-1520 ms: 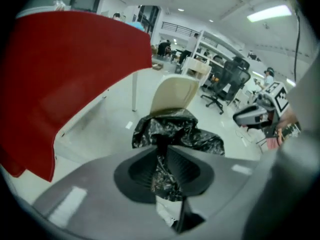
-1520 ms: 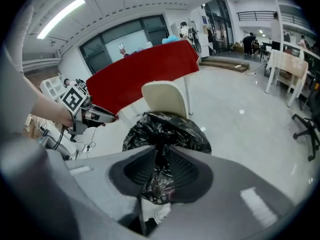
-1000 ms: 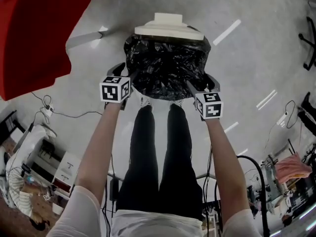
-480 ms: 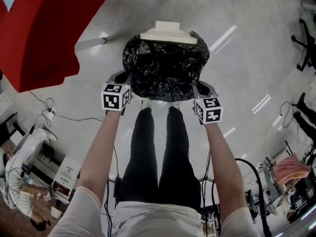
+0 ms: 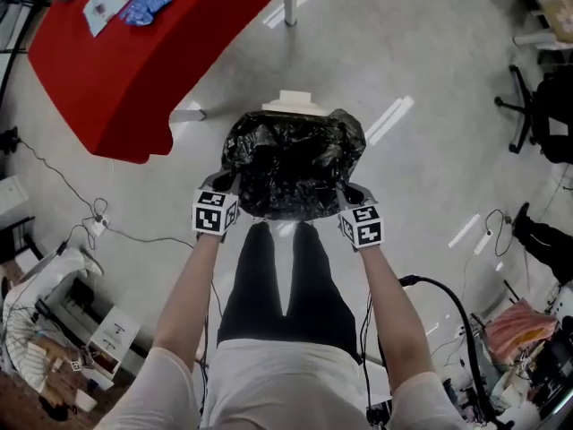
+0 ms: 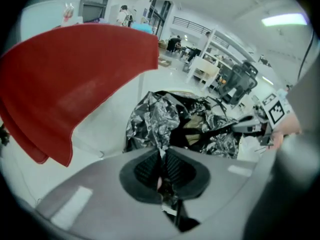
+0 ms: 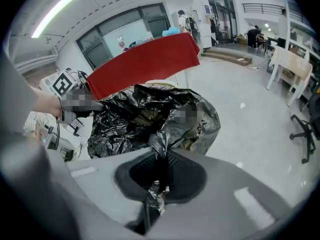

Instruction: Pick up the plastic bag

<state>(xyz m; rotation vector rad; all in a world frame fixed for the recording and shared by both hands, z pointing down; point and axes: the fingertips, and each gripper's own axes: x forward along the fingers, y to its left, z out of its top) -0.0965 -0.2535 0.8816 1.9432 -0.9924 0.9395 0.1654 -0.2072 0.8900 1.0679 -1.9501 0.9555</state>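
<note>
Both tongs just snapped shut on the bag

A second ago they sat wide open either side. Now the left tongs (image 5: 224, 186) and right tongs (image 5: 350, 193) each pinch a fold of the black plastic bag (image 5: 291, 164) at its rim, by the white bin (image 5: 288, 102). Looks like the lift's underway.

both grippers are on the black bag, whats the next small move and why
Probably raise both straight up together, kept level. The left gripper and right gripper are each shut on a pinch of the rim of the black plastic bag, on opposite sides, so an even lift should stop the thin film slipping out of the fingers.
</note>
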